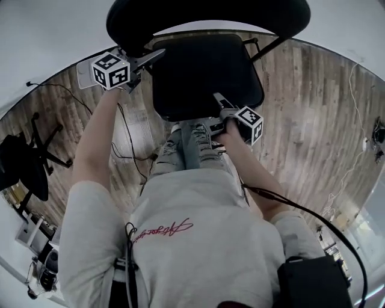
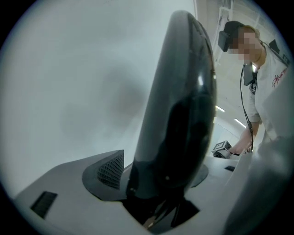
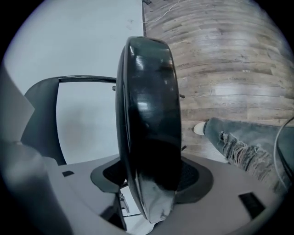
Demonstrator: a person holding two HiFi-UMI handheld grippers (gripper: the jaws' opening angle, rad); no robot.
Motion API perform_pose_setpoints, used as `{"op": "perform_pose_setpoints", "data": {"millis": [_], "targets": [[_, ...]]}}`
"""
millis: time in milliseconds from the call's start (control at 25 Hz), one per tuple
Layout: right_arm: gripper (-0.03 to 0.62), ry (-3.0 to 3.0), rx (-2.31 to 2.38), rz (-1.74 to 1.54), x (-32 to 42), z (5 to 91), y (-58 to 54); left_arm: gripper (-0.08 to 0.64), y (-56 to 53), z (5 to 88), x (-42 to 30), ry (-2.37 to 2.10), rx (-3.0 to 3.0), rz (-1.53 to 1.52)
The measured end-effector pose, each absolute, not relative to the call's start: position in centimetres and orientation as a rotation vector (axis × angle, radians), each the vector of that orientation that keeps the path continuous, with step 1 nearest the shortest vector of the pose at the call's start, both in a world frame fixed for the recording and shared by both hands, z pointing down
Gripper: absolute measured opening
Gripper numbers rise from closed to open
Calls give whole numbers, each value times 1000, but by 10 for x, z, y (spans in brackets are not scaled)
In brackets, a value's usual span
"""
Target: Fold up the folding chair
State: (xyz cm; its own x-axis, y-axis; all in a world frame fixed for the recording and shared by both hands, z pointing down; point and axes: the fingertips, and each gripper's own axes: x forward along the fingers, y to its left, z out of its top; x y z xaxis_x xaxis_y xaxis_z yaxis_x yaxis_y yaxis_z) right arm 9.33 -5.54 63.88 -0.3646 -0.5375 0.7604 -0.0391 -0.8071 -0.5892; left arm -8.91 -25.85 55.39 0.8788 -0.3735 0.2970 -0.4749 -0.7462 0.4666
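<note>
The folding chair stands open in front of me, with its black padded seat (image 1: 204,75) and black backrest (image 1: 204,15) against the white wall. My left gripper (image 1: 153,58) is shut on the backrest's left edge; in the left gripper view the backrest (image 2: 183,114) stands edge-on between the jaws of that gripper (image 2: 156,183). My right gripper (image 1: 218,99) is shut on the seat's front edge. The right gripper view shows the seat (image 3: 149,114) edge-on, clamped in the gripper (image 3: 151,179), with the chair's thin black frame tube (image 3: 87,79) behind.
Wooden floor (image 1: 301,108) runs under the chair up to a white wall (image 1: 48,36). Black cables (image 1: 129,138) lie on the floor at the left, thin white ones (image 1: 361,120) at the right. A black office chair (image 1: 24,168) stands far left. My jeans-clad legs (image 1: 189,147) are just before the seat.
</note>
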Motion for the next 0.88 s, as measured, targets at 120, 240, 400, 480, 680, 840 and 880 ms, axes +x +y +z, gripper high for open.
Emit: {"op": "perform_pose_setpoints", "data": {"millis": [120,240,400,480,680,840,880], "targets": [[261,692,-1551,-2273,94,630,-84,319,-282,557,-87,-600,2484,265],[261,635,-1525,-2294,93,618,-106,319,-297,555,-88,-596,2479,269],[261,594,-1484,-2324,88,606,-131,319,-316,551,-93,-635,2468,273],[261,573,-1464,-2337,86,602,-138,319,-323,551,-94,-654,2460,281],[261,531,-1448,-2339,81,588,-162,319,-341,551,-101,-741,2460,302],[260,528,-1401,-2336,76,579,-184,319,-360,549,-107,-758,2455,292],[259,522,-1396,-2338,75,578,-188,319,-361,548,-107,-754,2460,289]]}}
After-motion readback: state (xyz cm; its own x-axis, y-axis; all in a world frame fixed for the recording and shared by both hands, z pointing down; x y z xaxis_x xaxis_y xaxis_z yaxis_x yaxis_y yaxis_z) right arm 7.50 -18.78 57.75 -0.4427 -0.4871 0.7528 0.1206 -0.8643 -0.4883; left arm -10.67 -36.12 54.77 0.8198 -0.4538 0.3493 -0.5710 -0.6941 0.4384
